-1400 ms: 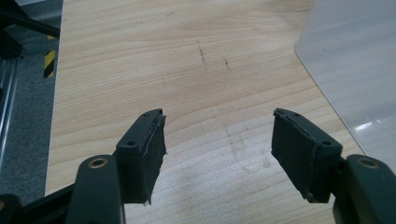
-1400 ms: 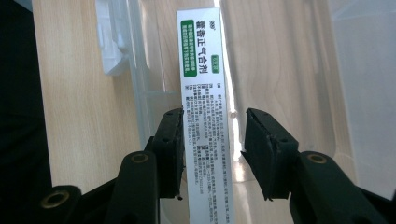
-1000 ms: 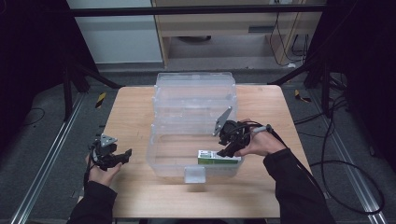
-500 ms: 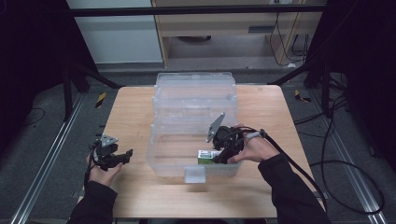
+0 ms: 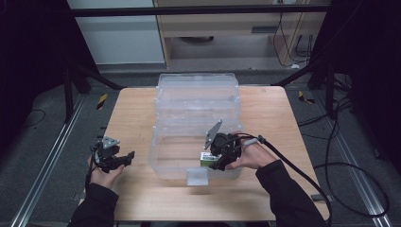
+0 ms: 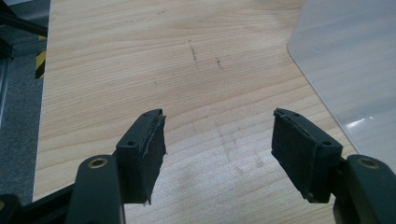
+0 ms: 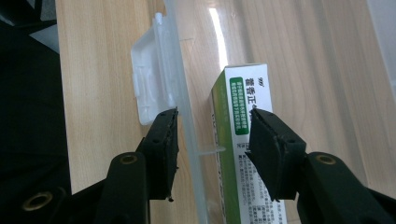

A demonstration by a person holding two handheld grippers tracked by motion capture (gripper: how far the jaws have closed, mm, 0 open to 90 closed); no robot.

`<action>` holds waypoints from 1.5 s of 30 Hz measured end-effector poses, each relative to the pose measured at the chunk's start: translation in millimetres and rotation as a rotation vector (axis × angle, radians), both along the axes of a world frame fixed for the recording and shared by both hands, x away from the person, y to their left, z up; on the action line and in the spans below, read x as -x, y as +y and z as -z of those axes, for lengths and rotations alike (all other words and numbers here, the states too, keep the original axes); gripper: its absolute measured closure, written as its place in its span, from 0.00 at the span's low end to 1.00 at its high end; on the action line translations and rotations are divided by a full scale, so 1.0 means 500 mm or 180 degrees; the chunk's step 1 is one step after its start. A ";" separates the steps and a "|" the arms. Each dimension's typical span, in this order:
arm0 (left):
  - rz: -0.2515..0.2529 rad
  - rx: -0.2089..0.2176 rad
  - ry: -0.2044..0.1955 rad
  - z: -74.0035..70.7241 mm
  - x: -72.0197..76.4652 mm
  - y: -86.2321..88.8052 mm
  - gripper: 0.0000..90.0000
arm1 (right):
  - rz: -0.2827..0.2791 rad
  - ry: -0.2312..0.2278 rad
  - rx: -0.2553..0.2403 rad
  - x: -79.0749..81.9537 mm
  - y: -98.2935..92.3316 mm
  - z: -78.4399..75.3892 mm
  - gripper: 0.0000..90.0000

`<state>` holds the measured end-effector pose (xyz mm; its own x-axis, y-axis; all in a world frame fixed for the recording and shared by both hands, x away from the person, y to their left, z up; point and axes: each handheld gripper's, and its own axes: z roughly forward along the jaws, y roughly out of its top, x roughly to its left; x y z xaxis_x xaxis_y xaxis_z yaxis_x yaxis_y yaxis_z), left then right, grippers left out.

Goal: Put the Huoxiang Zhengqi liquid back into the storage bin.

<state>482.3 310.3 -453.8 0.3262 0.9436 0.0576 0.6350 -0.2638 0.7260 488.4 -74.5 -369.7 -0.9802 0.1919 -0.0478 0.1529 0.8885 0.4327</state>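
Observation:
A green-and-white carton [image 5: 204,160] lies inside the clear plastic bin [image 5: 163,156], along its front wall. My right gripper [image 5: 213,161] hovers over the carton's right part and points left. In the right gripper view, its jaws [image 7: 215,116] stand apart. The bin's front wall [image 7: 187,116] runs up between them and the carton [image 7: 233,116] sits under the right pad. The left pad is clear of the carton. My left gripper [image 5: 126,158] rests open at the table's front left. Bare wood shows between its pads [image 6: 217,123].
The bin's lid stands open toward the far side. A white latch tab [image 5: 197,177] hangs off the front wall, seen also as the tab [image 7: 149,88]. The bin's corner [image 6: 345,60] lies right of the left gripper. A cable trails right off the wooden table [image 5: 127,113].
My right gripper has slid left and a little down over the carton, covering more of it. The carton has stayed where it was. The left gripper has not moved.

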 end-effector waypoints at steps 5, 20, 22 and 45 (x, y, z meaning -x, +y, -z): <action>0.0002 0.0017 -0.0029 -0.005 0.000 0.001 0.38 | 0.0006 0.0033 0.0017 0.003 0.011 0.011 0.58; 0.0045 0.0007 -0.0043 -0.008 -0.003 -0.005 0.38 | -0.0035 0.0084 0.0027 0.008 0.023 0.023 0.62; 0.0043 0.0007 -0.0042 -0.008 -0.003 -0.005 0.38 | -0.0048 0.0099 -0.0010 0.011 0.023 0.021 0.62; 0.0040 0.0003 -0.0040 -0.008 -0.003 -0.004 0.39 | -0.0061 0.0211 0.0168 0.010 0.034 0.056 0.69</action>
<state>483.9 308.1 -449.8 0.3374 0.9394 0.0608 0.6224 -0.2711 0.7343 483.5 -57.4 -397.6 -0.9851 0.1720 0.0079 0.1624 0.9128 0.3748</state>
